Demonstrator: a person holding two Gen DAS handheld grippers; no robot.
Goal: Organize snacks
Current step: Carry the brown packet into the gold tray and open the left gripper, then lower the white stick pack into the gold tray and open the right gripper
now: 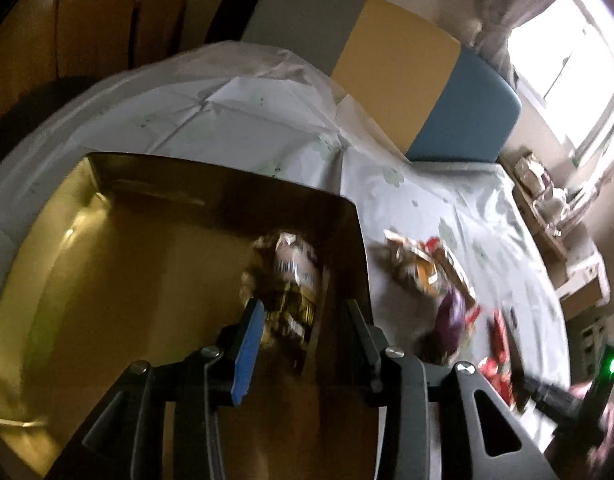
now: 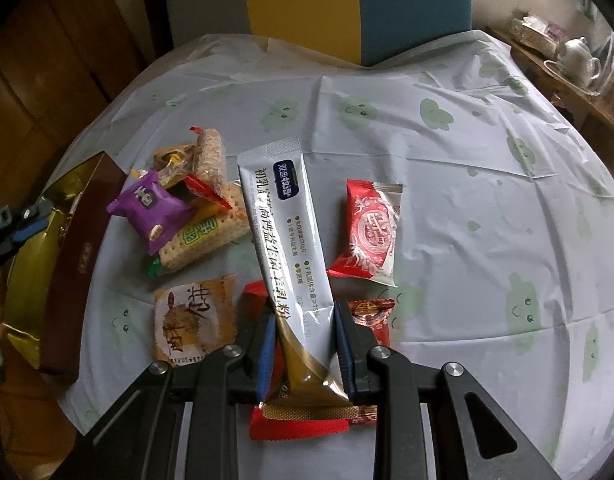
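Note:
My left gripper [image 1: 303,306] hangs open inside the gold-lined box [image 1: 147,260]. A blurred brown-and-white snack packet [image 1: 295,276] sits between its fingers against the left blue pad, with a gap to the right finger. In the right wrist view, my right gripper [image 2: 305,312] is shut on the gold end of a long silver sachet [image 2: 283,220]. The sachet slants up over the table. The box [image 2: 79,248] stands at the left there, with the left gripper [image 2: 23,228] over it.
Loose snacks lie beside the box: a purple packet [image 2: 151,208], a green-label cracker pack [image 2: 203,236], a brown pastry packet [image 2: 195,320], a red-and-white packet [image 2: 371,232] and red packets [image 2: 299,426] under the sachet. The green-patterned tablecloth [image 2: 467,184] covers the table. A chair back [image 2: 347,8] stands behind.

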